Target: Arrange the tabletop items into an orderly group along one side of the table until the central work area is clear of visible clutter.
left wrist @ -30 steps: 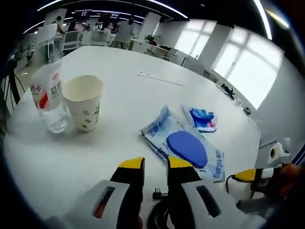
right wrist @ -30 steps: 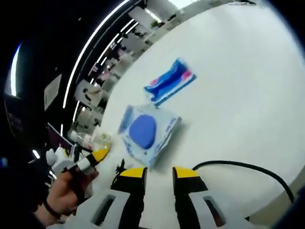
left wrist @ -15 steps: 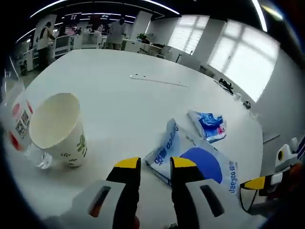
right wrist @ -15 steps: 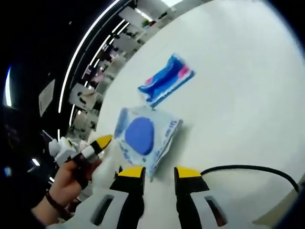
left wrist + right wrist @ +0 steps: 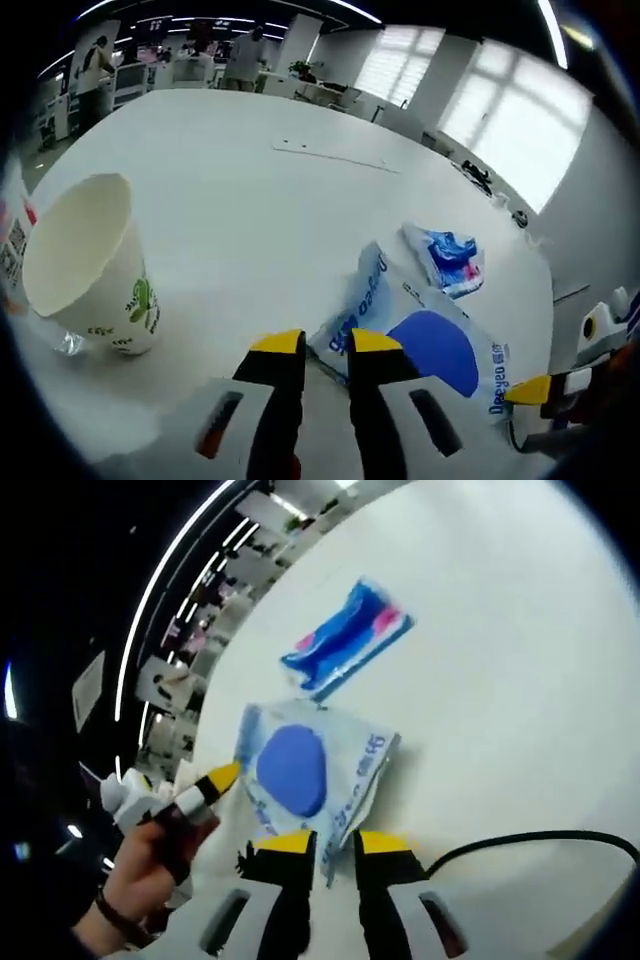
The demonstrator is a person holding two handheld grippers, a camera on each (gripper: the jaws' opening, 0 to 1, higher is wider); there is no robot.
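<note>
**Both grippers close in on the wet-wipe pack**

The wipe pack (image 5: 420,335) is a soft, crinkled plastic pouch, pale blue and white with one large dark-blue oval on its face. Lying on the smooth white table (image 5: 250,200), it serves as landmark here. Just beyond it lies one smaller glossy packet (image 5: 445,262), blue with a pink patch, apart from the pack. Well to the pack's left stands one upright paper cup (image 5: 85,265), off-white with a green print, and touching the cup's far side is one clear plastic bottle (image 5: 12,250), mostly cut off at the edge. A black cable (image 5: 520,842) curves over the table beside the pack.

The left gripper (image 5: 326,345) has its yellow-tipped jaws narrow, at the pack's near edge; whether they pinch it cannot be told. The right gripper (image 5: 332,842) likewise stands narrow with the pack's corner between its tips, grip uncertain.
</note>
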